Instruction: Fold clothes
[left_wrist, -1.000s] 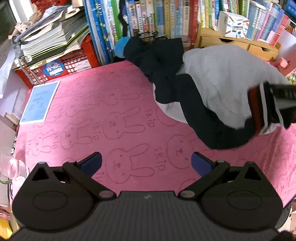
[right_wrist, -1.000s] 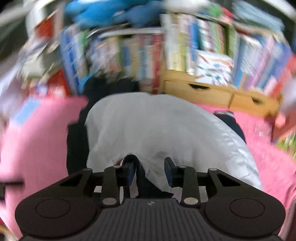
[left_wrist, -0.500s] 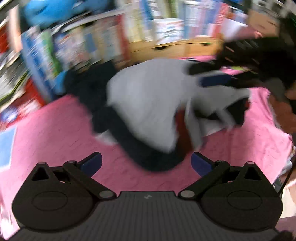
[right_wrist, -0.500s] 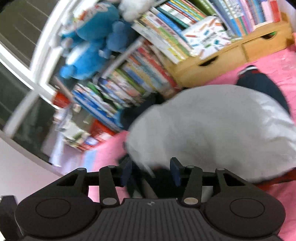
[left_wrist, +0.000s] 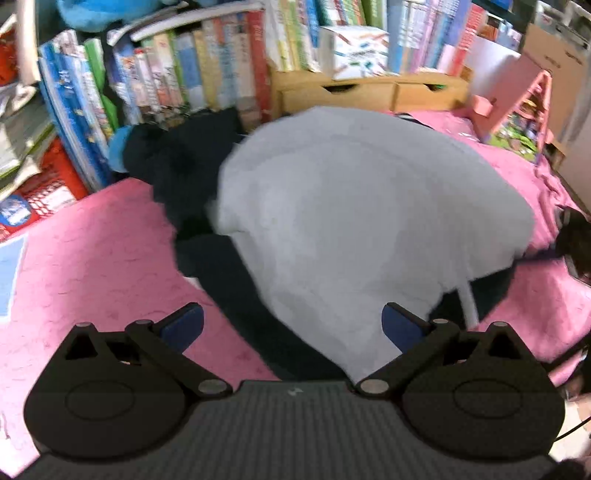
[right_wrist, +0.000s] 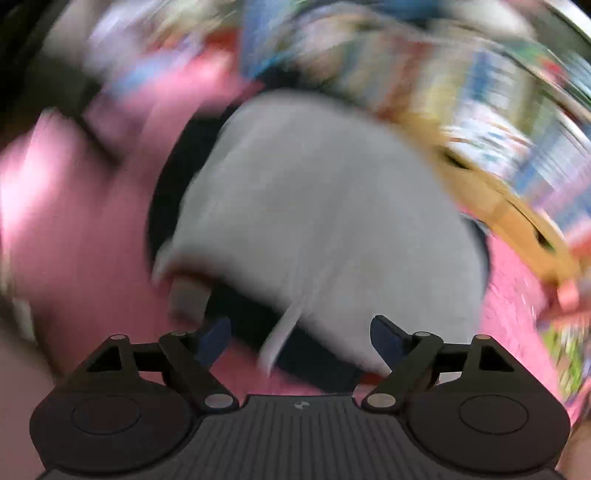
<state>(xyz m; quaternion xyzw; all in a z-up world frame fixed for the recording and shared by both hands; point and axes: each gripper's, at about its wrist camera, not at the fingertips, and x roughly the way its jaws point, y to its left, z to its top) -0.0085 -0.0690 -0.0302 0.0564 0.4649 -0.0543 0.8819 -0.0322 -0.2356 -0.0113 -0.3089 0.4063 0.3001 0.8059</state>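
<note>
We look down on a pink cover (left_wrist: 92, 258) spread over the table, with a grey and dark navy garment (left_wrist: 351, 221) heaped across its middle and right side. A second ago the garment lay farther off to the right in the left wrist view, with printed rabbits and the word SKIP readable on the pink cloth; now the heap fills the centre of that view and reaches down between the fingers of the left gripper (left_wrist: 293, 325), and the print is too smeared to read. The left gripper is spread wide as before and grips nothing; the cloth lies under and between its blue pads without being pressed.

In the right wrist view, the right gripper (right_wrist: 301, 341) had a fold of the garment pinched between nearly closed pads a second ago. Now its jaws are opening, standing wide with the garment's dark hem and a pale strip lying loose between them, unpinched.

The right wrist view is heavily blurred by motion, so the bookshelf and wooden drawers behind are only streaks of colour. In the left wrist view the books (left_wrist: 166, 81) stand in a row behind the garment, but their spines are too soft to read. A dark shape at the right edge is cut off and we cannot tell what it is. The wooden drawer unit (left_wrist: 369, 92) sits just behind the heap.
</note>
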